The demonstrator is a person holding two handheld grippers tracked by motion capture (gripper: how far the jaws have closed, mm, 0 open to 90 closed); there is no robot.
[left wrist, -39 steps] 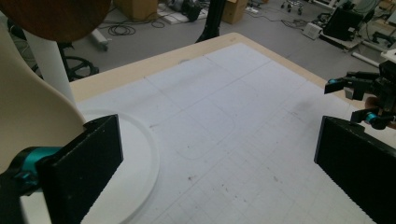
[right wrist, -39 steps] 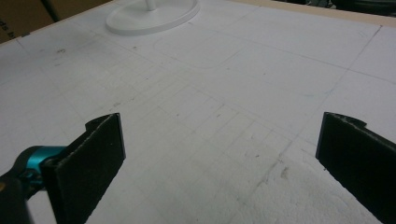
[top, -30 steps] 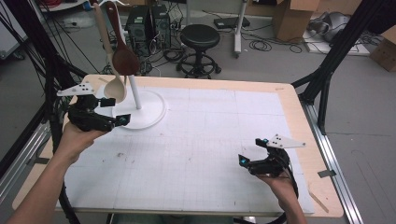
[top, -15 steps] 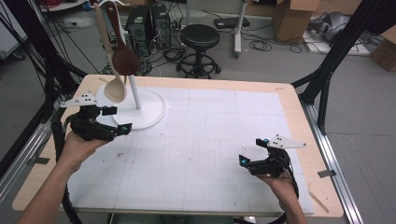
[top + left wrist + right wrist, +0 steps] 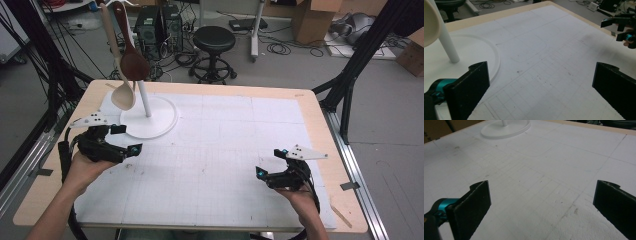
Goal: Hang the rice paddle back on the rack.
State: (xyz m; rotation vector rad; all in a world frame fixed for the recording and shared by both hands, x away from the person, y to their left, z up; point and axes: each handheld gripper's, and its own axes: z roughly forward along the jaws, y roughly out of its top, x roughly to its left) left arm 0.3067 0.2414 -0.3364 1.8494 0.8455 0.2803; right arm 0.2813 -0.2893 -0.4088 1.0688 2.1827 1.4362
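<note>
A white stand [image 5: 150,122] with a round base and a thin pole rises at the table's far left. A dark brown wooden spoon [image 5: 132,62] and a pale cream spoon [image 5: 121,95] hang from it, bowls down. My left gripper [image 5: 126,140] is open just in front of the base, nothing between its jaws. In the left gripper view [image 5: 540,95] the pole [image 5: 447,45] and the cream spoon's bowl [image 5: 430,25] stand at upper left. My right gripper [image 5: 266,167] stays open low over the mat at the near right, empty [image 5: 541,212].
A white gridded mat [image 5: 225,150] covers most of the wooden table [image 5: 310,100]. Behind the table stand a black stool [image 5: 214,42], computer cases and cardboard boxes. Black frame legs flank both sides. The right gripper view has the stand's base [image 5: 505,128] far off.
My left gripper has drawn back from the stand toward the near edge and slightly right. The right gripper has barely moved. The spoons hang as before.
</note>
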